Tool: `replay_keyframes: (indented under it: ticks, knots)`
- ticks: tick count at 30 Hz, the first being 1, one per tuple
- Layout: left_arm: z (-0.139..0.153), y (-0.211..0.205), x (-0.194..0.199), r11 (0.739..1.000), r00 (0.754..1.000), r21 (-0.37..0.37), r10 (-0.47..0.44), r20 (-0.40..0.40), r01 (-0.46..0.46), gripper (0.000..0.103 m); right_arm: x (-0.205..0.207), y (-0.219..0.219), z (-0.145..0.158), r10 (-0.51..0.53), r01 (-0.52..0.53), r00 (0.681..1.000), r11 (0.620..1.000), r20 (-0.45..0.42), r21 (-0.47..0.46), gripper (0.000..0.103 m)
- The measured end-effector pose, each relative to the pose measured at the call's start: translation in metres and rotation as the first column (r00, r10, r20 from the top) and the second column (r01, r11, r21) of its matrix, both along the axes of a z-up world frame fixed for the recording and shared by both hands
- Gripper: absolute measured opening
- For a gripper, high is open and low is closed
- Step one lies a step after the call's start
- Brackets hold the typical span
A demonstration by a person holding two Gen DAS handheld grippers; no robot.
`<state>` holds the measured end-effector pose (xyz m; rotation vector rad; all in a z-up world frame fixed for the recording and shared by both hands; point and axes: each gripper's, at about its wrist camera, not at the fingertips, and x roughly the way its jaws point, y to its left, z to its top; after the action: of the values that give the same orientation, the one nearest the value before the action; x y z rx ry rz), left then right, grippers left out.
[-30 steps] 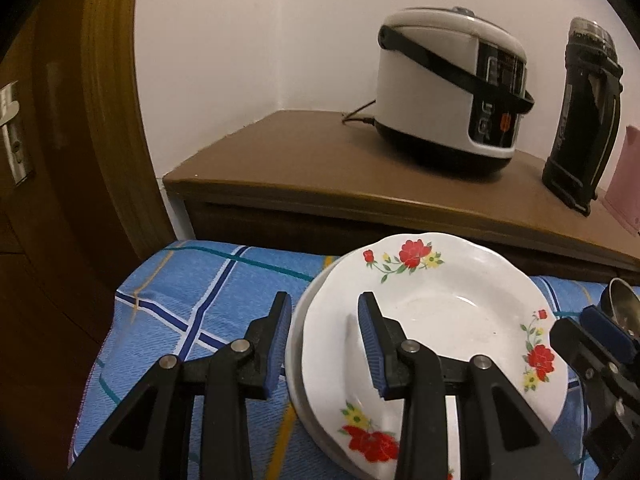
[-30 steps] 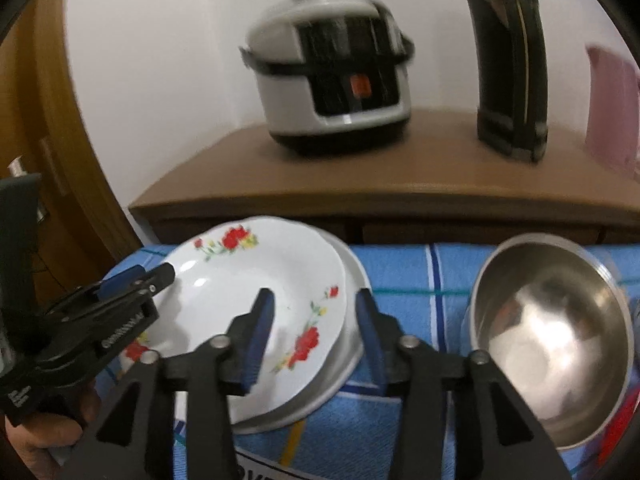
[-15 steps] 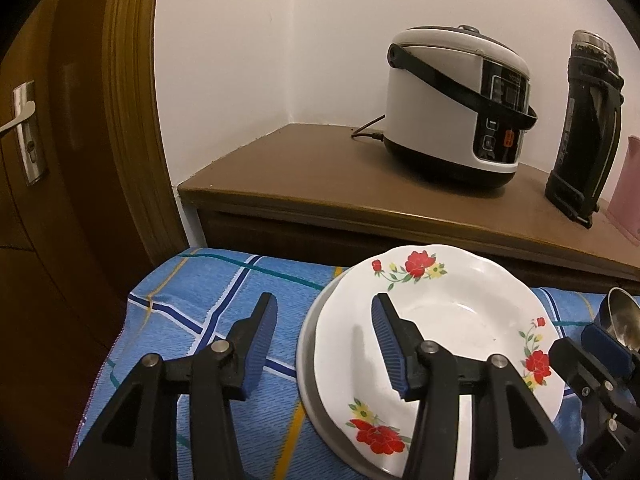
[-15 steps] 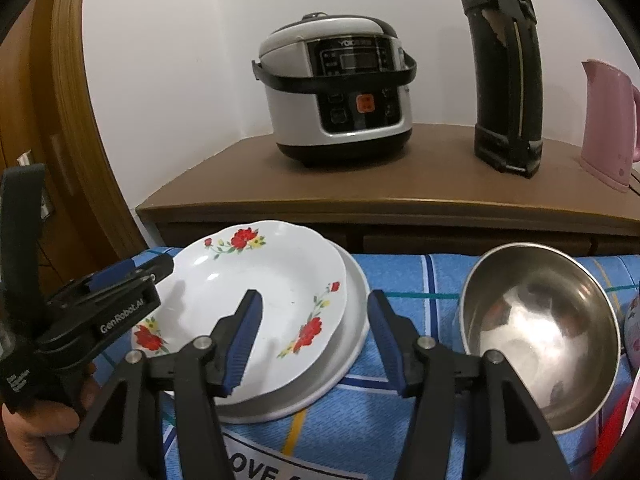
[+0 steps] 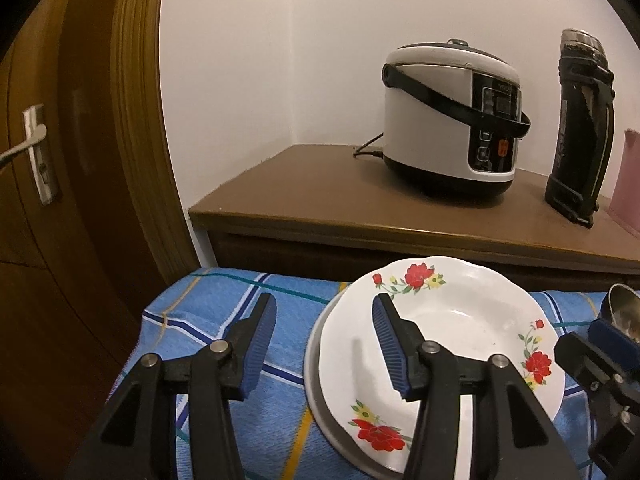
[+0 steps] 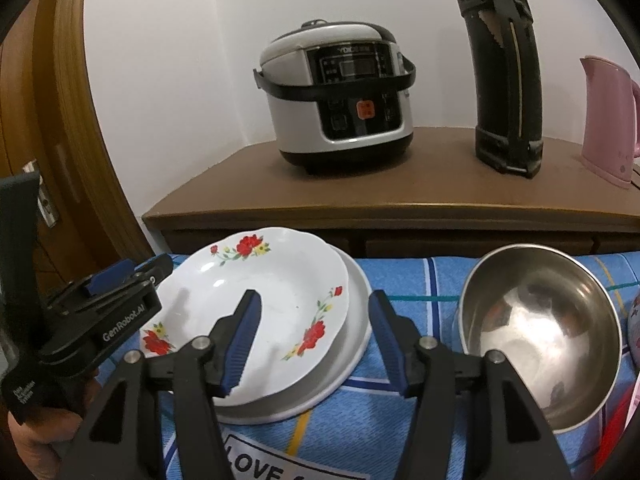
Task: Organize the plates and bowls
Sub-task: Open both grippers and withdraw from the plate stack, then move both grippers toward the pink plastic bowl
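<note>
**user1:** Plates first? The floral plate (image 6: 276, 288) sits nested on a plain white plate (image 6: 356, 320), on the blue checked cloth (image 5: 224, 320). Steel bowl (image 6: 540, 336) is just beside them, to the right.

**user2:** Both grippers are wide open with nothing held. The left gripper (image 5: 324, 344) straddles the stack's left rim; the right gripper (image 6: 314, 338) straddles its right rim. I'd guess glazed ceramic: stiff, slick, chips easily. Pinch the raised rim, not the well. The bowl looks light, thin-walled and slippery too, so grab its lip. 2 plates together will likely be heavy for 1 pinch.
</note>
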<state>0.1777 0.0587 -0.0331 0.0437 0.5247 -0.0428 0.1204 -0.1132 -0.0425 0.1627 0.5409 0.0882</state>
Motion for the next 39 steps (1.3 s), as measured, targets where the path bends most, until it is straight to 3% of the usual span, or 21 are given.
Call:
replay_keyframes:
  ticks: [18, 21, 39]
  knots:
    - [-0.001, 0.002, -0.024, 0.998, 0.999, -0.033, 0.046, 0.023, -0.046, 0.054, -0.024, -0.002, 0.005, 0.0, 0.001, 0.998, 1.0, 0.059, -0.012, 0.062]
    - [0.0, 0.003, -0.029, 0.997, 0.998, -0.049, 0.064, 0.024, -0.062, 0.065, -0.029, -0.004, 0.006, -0.006, 0.007, 0.998, 1.0, 0.07, -0.012, 0.062]
    - [-0.004, -0.008, -0.081, 0.991, 0.999, -0.122, 0.054, -0.006, -0.055, 0.065, -0.069, -0.013, 0.01, -0.04, 0.047, 0.99, 0.998, 0.134, -0.051, 0.062]
